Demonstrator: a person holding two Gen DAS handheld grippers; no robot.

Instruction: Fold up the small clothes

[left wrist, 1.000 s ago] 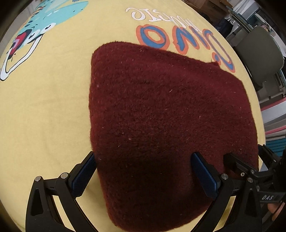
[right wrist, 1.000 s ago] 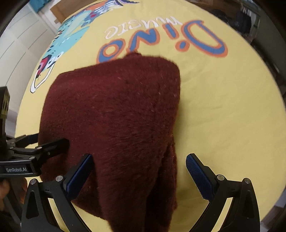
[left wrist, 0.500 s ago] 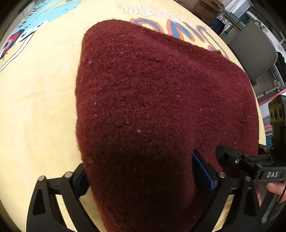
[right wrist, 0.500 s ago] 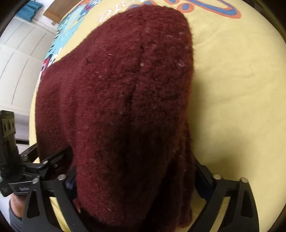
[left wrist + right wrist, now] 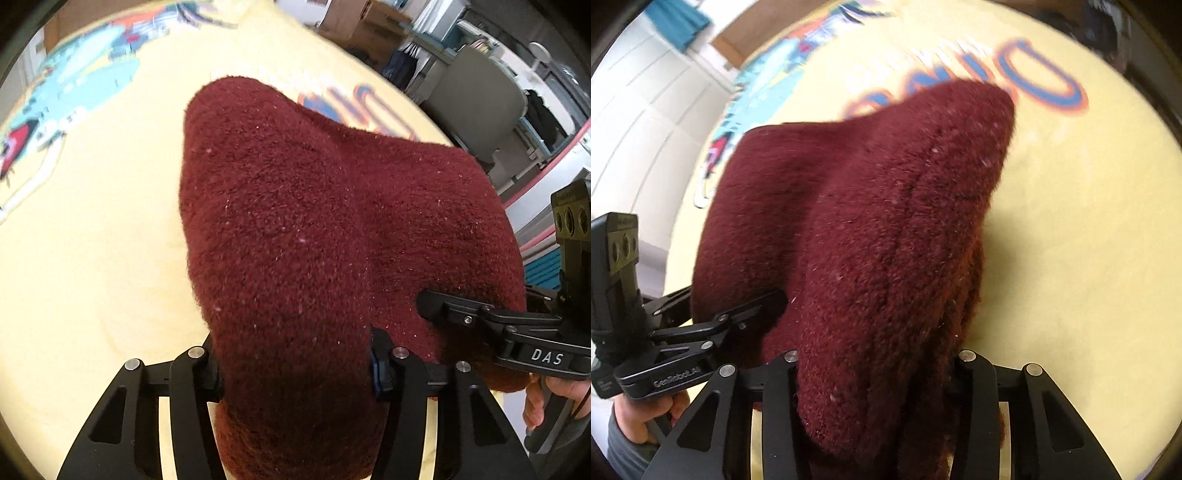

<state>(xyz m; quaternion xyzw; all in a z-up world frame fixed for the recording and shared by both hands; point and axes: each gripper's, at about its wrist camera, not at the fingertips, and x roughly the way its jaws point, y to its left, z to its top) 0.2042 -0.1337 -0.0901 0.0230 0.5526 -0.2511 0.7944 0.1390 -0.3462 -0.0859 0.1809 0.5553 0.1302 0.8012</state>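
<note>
- Since a second ago: both grippers' jaws have just been closing; they stood wide over the flat garment, now its near edge is bunched between them and raised off the cloth.
- Fuzzy dark-red knitted garment (image 5: 314, 236) humps up from the yellow printed tablecloth (image 5: 92, 258); far edge still down.
- Left gripper (image 5: 295, 365): jaws part-way in, pads pressed on the knit at its near left corner.
- Right gripper (image 5: 875, 365): same, clamped on the near right corner, folded layers hanging between.

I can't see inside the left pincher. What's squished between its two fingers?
The left gripper has just closed on a bunched edge of the dark red sweater; its own camera shows only that between the fingers.
</note>
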